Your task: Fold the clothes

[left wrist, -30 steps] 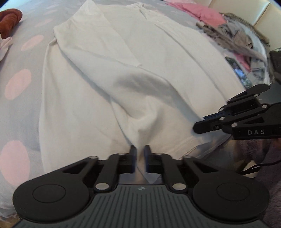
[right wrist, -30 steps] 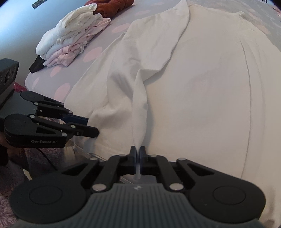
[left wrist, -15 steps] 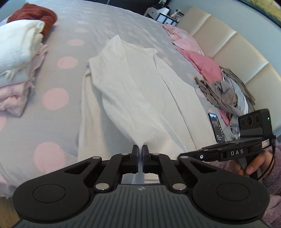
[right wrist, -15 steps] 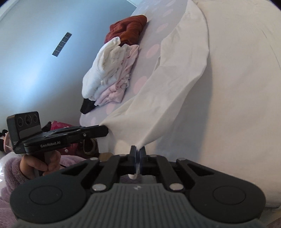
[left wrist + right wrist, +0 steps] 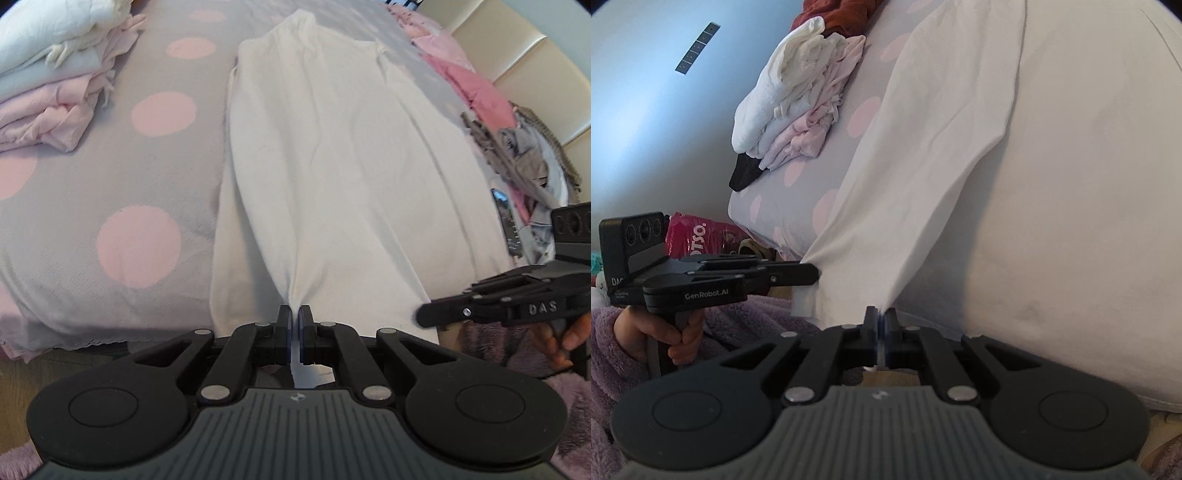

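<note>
**White garment pinched at its near hem by both grippers**

The white garment (image 5: pixel 332 147) is lying lengthwise on the bed (image 5: pixel 110 177), its near edge hanging over the bed's near side. The left gripper (image 5: pixel 294 325) is clamping a gathered bit of that hem, and the right gripper (image 5: pixel 880 325) is pinching a second bit of the near edge, so the cloth is lifting in a taut ridge between bed and jaws. By my judgement a lengthwise fold is being carried or pulled straight; next, both held points would need to travel together at even tension, so the layer lands flat without dragging the part below.

Further off on the left, a stack of folded clothes (image 5: pixel 48 74) is sitting on the bed; on the far right an unsorted heap (image 5: pixel 517 147) is waiting.

The garment's far end is bending away in the fisheye, and whether a sleeve is tucked underneath cannot be made out.
</note>
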The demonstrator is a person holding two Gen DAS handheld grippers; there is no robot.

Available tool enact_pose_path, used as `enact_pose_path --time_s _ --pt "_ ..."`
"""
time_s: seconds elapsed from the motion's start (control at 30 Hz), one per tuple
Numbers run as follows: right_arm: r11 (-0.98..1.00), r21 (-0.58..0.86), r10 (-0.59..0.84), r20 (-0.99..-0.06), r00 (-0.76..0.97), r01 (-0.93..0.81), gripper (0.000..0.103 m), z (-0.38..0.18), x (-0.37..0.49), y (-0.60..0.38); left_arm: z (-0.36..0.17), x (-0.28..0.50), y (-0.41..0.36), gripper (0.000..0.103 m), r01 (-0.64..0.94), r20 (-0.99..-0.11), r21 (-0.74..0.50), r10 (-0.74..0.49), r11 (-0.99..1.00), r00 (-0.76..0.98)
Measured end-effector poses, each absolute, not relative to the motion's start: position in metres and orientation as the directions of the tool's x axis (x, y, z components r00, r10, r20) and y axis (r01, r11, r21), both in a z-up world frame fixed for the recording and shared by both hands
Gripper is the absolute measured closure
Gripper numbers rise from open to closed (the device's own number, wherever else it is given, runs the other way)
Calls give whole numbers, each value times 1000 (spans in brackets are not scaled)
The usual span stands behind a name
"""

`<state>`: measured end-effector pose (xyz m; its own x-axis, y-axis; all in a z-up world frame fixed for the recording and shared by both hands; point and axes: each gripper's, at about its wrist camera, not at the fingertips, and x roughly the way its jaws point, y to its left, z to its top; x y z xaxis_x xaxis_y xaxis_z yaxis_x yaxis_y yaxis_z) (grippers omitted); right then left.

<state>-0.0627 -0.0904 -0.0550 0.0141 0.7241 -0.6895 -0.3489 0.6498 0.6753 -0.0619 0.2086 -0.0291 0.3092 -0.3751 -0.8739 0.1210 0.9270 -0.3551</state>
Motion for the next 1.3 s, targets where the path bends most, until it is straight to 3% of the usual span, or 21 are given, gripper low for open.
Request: enact_pose_path --time_s 0.4,0.47,0.6,0.7,0.83,0.93,1.3 --pt "711 584 643 -766 24 -391 95 -74 -49 -78 -45 -61 218 100 36 -925 -262 -261 964 274" --pt "725 565 631 -774 50 -395 93 -71 -41 -80 -42 -61 218 91 35 -923 -265 -264 964 279" --pt "751 525 606 -788 104 -401 88 -64 -24 -83 -20 -49 215 83 74 -893 -282 -290 957 345" --pt "770 494 587 -797 144 -403 88 -59 -12 -86 -2 -23 211 75 99 -873 -250 -268 963 408" --pt "797 451 557 -805 202 -401 77 -51 10 -90 10 24 213 74 157 -837 -178 -234 971 495" --pt "817 416 532 -810 245 -398 77 -45 41 -94 8 61 216 74 209 -811 -105 -206 972 548" --pt "801 278 499 -799 335 -531 77 -34 138 -29 -53 173 223 76 358 -818 -97 -280 929 503"
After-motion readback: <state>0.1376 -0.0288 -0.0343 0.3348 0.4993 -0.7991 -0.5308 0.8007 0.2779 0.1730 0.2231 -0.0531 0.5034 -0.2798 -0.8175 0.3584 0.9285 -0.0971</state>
